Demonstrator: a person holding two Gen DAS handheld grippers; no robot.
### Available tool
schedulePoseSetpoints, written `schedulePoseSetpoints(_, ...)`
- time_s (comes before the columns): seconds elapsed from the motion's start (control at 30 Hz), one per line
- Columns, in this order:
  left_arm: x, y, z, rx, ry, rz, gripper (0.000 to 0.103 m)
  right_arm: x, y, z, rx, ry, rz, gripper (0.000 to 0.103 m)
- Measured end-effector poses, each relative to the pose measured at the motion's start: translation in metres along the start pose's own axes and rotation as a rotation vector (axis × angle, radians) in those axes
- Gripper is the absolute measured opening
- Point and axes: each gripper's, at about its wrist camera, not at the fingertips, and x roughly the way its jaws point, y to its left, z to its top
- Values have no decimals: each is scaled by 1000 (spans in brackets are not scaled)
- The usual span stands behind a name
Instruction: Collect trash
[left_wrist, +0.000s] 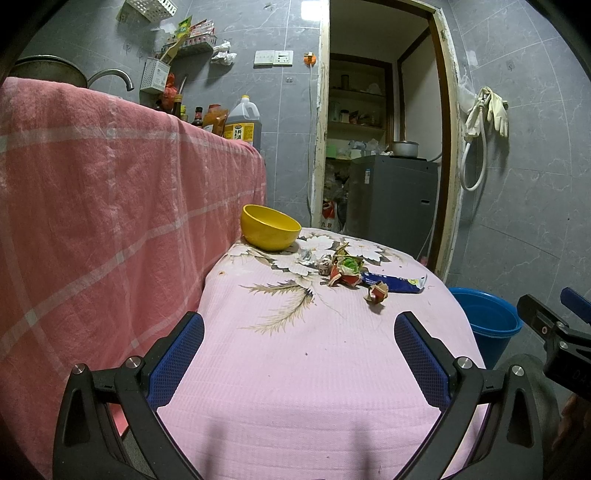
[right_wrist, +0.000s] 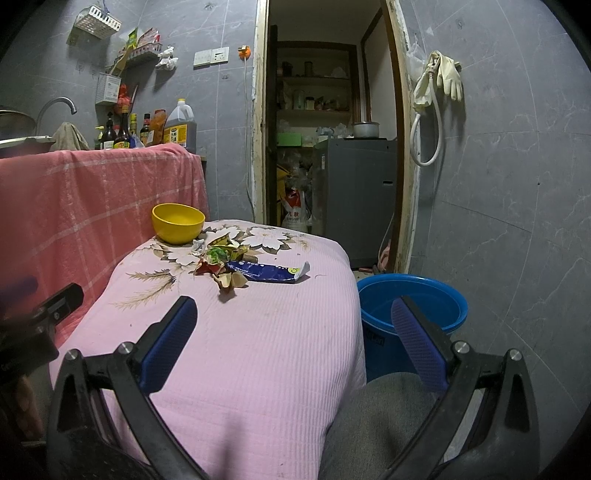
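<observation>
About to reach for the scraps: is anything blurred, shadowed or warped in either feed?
Left wrist view: crumpled paper scraps sharp; soft shadow over the pink floral cloth near the open jaws; doorway bowed by the fisheye. Right wrist view: blue plastic bucket clear; the other gripper at the left edge is blurred.

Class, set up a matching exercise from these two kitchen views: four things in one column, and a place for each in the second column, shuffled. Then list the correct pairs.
Things:
1. yellow bowl
2. blue bucket
3. rubber gloves
4. blue toothpaste tube

Places:
A. hanging on the wall right of the doorway
B. lying flat on the pink cloth, beside the crumpled wrappers
C. on the floor, right of the covered table
D. at the far left corner of the pink floral cloth

Pairs: 1-D, 2-C, 3-A, 4-B
</observation>
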Motion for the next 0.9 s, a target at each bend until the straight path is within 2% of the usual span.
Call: schedulePoseSetpoints(0.9,3,-1,-5,2,-3,1,101,-1,-1,0,2,2,0,103)
